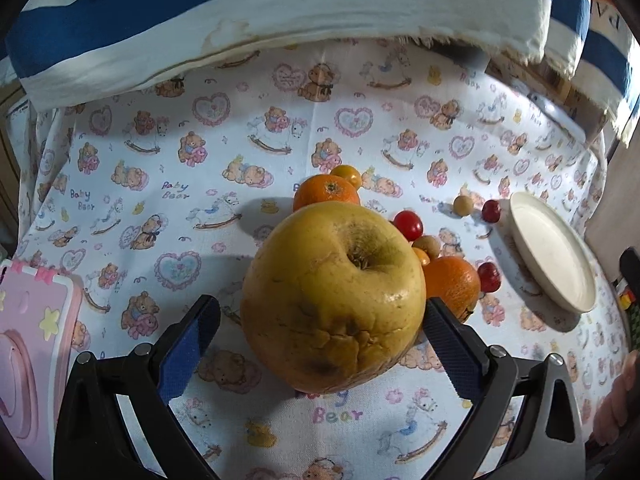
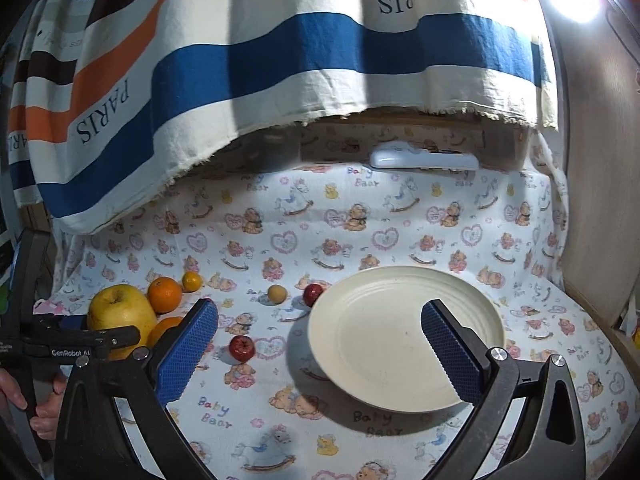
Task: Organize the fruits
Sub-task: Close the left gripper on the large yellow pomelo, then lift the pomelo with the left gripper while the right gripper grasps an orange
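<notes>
Teddy-bear print cloth [image 2: 304, 432], striped "PARIS" fabric [image 2: 256, 64] behind, pink tray, possibly, [image 1: 32, 344] at left, white remote-like device [image 2: 424, 159]

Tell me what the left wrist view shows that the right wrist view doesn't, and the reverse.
Only the left wrist view shows the open left gripper straddling the yellow apple, plus a pink board. Only the right wrist view shows the open right gripper over the plate, and a white device. Both show apple, oranges, plate and bear-print cloth.
</notes>
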`<state>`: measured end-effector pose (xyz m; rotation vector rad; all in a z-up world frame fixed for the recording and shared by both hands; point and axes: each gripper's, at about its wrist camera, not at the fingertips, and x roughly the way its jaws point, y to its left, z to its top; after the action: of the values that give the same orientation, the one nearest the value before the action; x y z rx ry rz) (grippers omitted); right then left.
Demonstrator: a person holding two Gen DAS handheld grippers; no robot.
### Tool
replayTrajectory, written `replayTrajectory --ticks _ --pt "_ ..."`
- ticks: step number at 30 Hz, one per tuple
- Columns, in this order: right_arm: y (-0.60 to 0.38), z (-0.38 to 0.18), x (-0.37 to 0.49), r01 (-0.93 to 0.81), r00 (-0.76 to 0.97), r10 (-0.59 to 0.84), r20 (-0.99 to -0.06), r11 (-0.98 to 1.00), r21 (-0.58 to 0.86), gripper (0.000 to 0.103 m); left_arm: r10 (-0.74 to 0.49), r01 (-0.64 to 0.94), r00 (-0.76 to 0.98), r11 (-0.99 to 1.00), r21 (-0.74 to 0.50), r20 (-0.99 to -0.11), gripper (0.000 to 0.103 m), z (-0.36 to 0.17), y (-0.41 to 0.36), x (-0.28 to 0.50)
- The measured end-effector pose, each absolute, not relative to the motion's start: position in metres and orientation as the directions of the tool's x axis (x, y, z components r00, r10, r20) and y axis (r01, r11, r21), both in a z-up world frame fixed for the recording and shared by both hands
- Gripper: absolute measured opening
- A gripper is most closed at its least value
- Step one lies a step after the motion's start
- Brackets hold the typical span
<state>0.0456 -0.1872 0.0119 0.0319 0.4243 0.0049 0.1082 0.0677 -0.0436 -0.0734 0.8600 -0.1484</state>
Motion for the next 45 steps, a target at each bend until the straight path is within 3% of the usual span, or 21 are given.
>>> replayTrajectory --ticks 5,19,28,33,39,41,43,45 --pt "-0.186 0.010 0.048 0.016 0.899 -0.010 -0.438 1.000 0.012 0.102 -0.153 0.107 0.637 0.988 -0.110 -0.756 0.090 -0.048 0.063 0.113" --pt "-0.187 0.008 0.047 0.003 0.890 0.007 -0.455 1.000 0.020 0.102 -0.128 0.051 0.672 0.991 -0.127 -0.729 0.088 -0.043 0.066 0.106" --pt "-0.185 0.008 0.045 -0.003 0.887 0.008 -0.462 1.000 0.012 0.102 -0.118 0.054 0.767 0.991 -0.119 -0.631 0.088 -0.007 0.071 0.083" --pt "-0.169 0.010 0.042 -0.060 0.877 0.056 -0.477 0.998 0.006 0.102 -0.121 0.059 0.779 0.991 -0.121 -0.615 0.088 0.002 0.073 0.078" --pt "-0.139 0.008 0.060 -0.194 0.805 0.179 -0.566 0.980 0.035 0.102 -0.146 0.058 0.765 0.986 -0.158 -0.627 0.088 0.004 0.080 0.078" --pt "-0.124 0.004 0.069 -0.239 0.780 0.208 -0.591 0.971 0.025 0.097 -0.143 0.049 0.769 0.985 -0.166 -0.623 0.088 0.006 0.082 0.076" --pt "-0.108 -0.001 0.076 -0.293 0.752 0.234 -0.616 0.956 0.006 0.078 -0.135 0.040 0.777 0.985 -0.166 -0.615 0.088 0.008 0.085 0.075" --pt "-0.094 -0.007 0.084 -0.334 0.716 0.260 -0.648 0.943 0.009 0.070 -0.128 0.029 0.784 0.985 -0.170 -0.607 0.088 0.011 0.088 0.074"
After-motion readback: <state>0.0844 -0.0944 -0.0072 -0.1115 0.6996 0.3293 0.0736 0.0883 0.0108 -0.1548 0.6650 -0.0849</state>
